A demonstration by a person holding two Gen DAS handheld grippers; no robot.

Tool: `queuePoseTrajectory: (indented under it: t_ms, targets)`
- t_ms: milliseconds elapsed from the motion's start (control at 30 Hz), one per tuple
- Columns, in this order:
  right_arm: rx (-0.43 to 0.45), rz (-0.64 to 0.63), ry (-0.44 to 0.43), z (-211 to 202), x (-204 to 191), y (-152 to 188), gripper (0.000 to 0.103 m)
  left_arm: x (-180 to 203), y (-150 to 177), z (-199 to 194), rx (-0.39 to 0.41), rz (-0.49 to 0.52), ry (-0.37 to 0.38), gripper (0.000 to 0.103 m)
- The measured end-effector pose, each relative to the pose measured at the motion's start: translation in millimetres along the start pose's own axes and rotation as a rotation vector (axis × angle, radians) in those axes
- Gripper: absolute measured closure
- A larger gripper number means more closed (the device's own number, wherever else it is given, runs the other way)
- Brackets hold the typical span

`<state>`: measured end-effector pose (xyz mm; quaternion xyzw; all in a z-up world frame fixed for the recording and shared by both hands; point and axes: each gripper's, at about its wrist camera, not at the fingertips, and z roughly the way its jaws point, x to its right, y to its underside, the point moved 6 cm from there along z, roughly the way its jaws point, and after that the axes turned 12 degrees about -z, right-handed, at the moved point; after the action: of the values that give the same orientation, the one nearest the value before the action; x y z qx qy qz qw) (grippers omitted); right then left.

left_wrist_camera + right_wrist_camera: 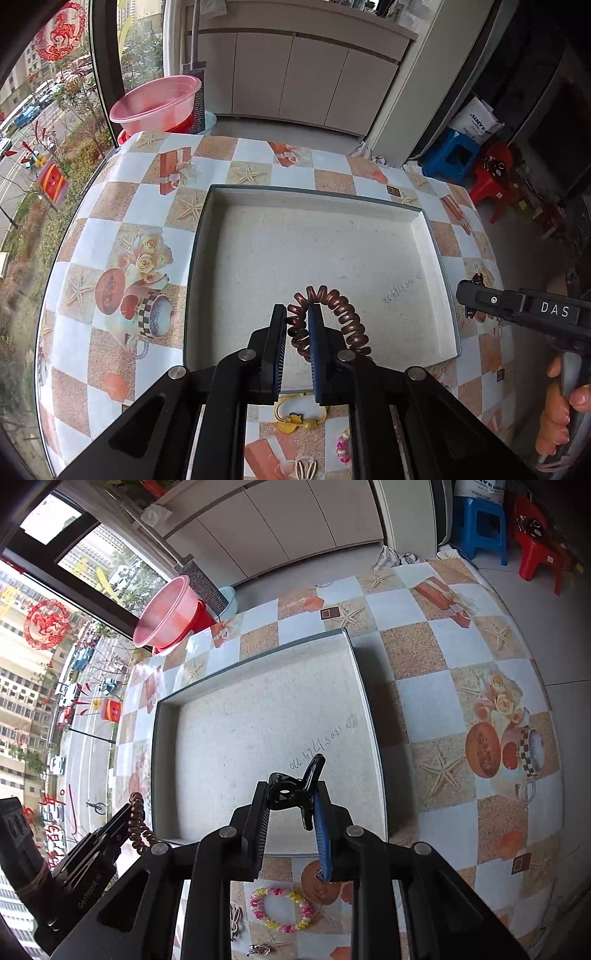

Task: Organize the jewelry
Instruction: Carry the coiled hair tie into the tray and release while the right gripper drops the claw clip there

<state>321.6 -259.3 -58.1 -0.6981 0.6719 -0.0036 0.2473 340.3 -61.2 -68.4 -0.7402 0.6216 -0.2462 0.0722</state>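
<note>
while the left hand-held gripper (pixel 298 332) pinches a coppery spiral hair tie (pixel 341 317), the right hand-held gripper (pixel 291 812) clamps a glossy black claw clip (pixel 295 794).

The right gripper (pixel 466 295) has white letters on its black body. They say "DAS".

The left gripper (pixel 127 814) has small pale letters on its side. They look like "GenRobot.AI", but they are tiny and hard to read.

The white bag (pixel 480 120) by the blue stool (pixel 448 157) has blue letters that start with "SINYE". The rest is cut off.

The tray (pixel 441 266) has dark handwriting on its floor. It looks like numbers, upside down, and cannot be read well.

The window (pixel 44 624) has a red paper horse and red Chinese signs.
</note>
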Motion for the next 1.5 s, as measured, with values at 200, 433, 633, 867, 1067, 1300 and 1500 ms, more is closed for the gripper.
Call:
queuePoseTrajectory:
  t_ms: [200, 433, 633, 867, 1067, 1300, 1500]
  targets:
    - [-0.034, -0.032, 0.012, 39, 0, -28, 0.078, 8, -21, 50, 0.001, 0.036, -0.068, 0.078]
    - [-0.077, -0.071, 0.044, 77, 3, -38, 0.078, 7, -29, 90, -0.012, 0.051, -0.128, 0.078]
    - [-0.104, -0.075, 0.056, 97, 10, -34, 0.078, 7, -25, 104, -0.008, 0.099, -0.18, 0.078]
    - [-0.091, -0.078, 0.029, 93, 9, -33, 0.043, 7, -22, 102, -0.009, 0.121, -0.205, 0.078]
    - [-0.043, -0.012, -0.043, 75, 6, -34, 0.033, 9, -22, 80, 0.012, 0.113, -0.161, 0.078]
    - [0.024, 0.02, -0.066, 37, 0, -29, 0.031, 9, -26, 41, 0.083, 0.063, -0.122, 0.0]
    - [0.049, 0.067, -0.072, 9, 0, -3, 0.021, 3, -9, 5, 0.101, 0.072, -0.101, 0.0]
